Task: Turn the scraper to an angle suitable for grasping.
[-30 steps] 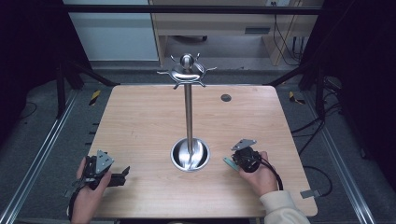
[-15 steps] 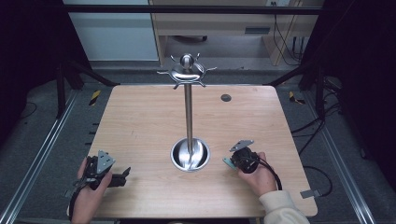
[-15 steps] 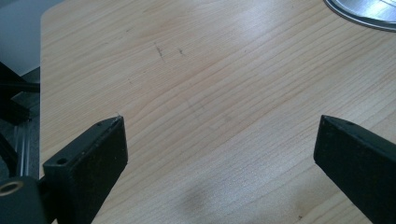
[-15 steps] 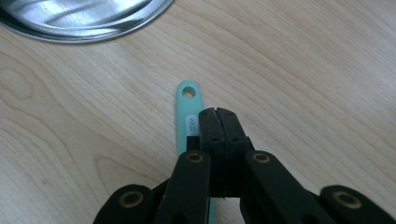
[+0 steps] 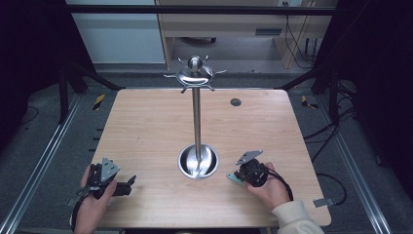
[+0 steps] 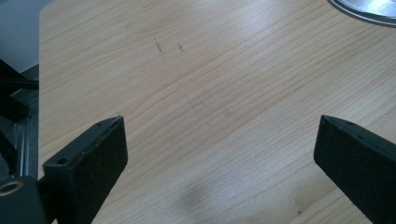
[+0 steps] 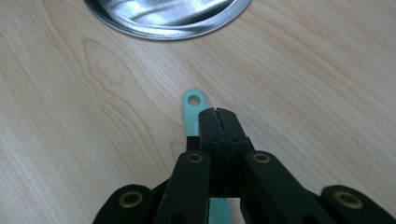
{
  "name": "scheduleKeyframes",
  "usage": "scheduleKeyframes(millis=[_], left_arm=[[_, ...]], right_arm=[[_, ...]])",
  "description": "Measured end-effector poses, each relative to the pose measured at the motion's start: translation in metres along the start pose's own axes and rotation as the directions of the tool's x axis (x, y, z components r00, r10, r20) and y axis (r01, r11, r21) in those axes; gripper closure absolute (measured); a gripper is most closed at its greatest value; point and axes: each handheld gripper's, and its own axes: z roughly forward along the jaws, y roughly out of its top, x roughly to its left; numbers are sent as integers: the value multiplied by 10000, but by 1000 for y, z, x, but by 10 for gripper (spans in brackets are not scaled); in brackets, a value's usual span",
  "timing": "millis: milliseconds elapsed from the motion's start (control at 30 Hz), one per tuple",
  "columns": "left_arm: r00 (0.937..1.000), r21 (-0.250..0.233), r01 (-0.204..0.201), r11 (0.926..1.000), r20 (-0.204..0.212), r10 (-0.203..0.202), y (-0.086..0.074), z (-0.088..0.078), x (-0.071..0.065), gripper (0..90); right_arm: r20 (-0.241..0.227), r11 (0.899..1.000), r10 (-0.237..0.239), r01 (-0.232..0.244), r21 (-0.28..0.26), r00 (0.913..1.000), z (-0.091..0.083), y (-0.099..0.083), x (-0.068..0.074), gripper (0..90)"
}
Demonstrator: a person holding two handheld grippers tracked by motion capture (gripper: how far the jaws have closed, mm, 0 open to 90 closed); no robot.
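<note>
A steel rack stands mid-table: a round dished base [image 5: 187,163], a thin pole and a crown of hooks [image 5: 195,77] on top. My right gripper [image 5: 239,175] rests on the table just right of the base, jaws shut face to face [image 7: 217,114]. A flat teal handle with a hole in its end [image 7: 193,103] pokes out from under the jaws on their left side and points at the base rim [image 7: 163,21]; nothing shows in the seam between the jaws. My left gripper [image 5: 127,185] lies near the front left of the table, jaws wide open [image 6: 219,156] over bare wood.
The wooden table [image 5: 146,126] has a small dark round plug [image 5: 235,102] near its far edge. The rack base's rim [image 6: 369,8] shows at the top right of the left gripper view. Metal frame rails and cables run along the floor on both sides.
</note>
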Motion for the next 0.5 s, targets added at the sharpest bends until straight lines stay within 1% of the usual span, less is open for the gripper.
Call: scheduleKeyframes(millis=[33, 100, 133, 167, 200, 233, 267, 300, 367, 433, 500], left_arm=[[10000, 3, 7, 10000, -19, -7, 0, 0, 0, 26], [10000, -3, 14, 10000, -11, -14, 0, 0, 1, 26], [10000, -6, 9, 10000, -17, -9, 0, 0, 1, 26], [10000, -18, -7, 10000, -8, 7, 0, 0, 0, 26], [10000, -30, -9, 10000, 13, 9, 0, 0, 0, 26], [10000, -33, -16, 10000, 10, 16, 0, 0, 0, 26], [10000, -20, -39, 10000, 24, 39, 0, 0, 0, 26], [10000, 5, -55, 10000, 26, 55, 0, 0, 0, 26], [10000, 72, -92, 9999, 26, 92, 0, 1, 0, 26], [9999, 96, -109, 9999, 26, 108, 0, 1, 0, 26], [9999, 110, -122, 9999, 31, 122, 0, 1, 0, 26]], right_arm=[[28, 9998, -169, 168, 50, 9999, -2, 2, 1, 895], [-79, 9995, -285, 286, 117, 9996, -5, 6, 2, 886], [-120, 9992, -315, 317, 231, 9994, -6, 9, 3, 876], [-195, 9979, -496, 504, 401, 9986, -7, 12, 3, 866], [-190, 9967, -545, 555, 586, 9983, -8, 15, 3, 848], [-240, 9947, -662, 679, 777, 9975, -8, 17, 2, 826], [-286, 9934, -675, 699, 907, 9973, -8, 19, 2, 791], [-379, 9913, -586, 626, 1156, 9976, -8, 22, 1, 752], [-490, 9854, -550, 622, 1587, 9973, -7, 26, -2, 732], [-516, 9779, -613, 703, 1967, 9968, -5, 29, -4, 725], [-615, 9708, -814, 931, 2210, 9948, -4, 33, -4, 715]])
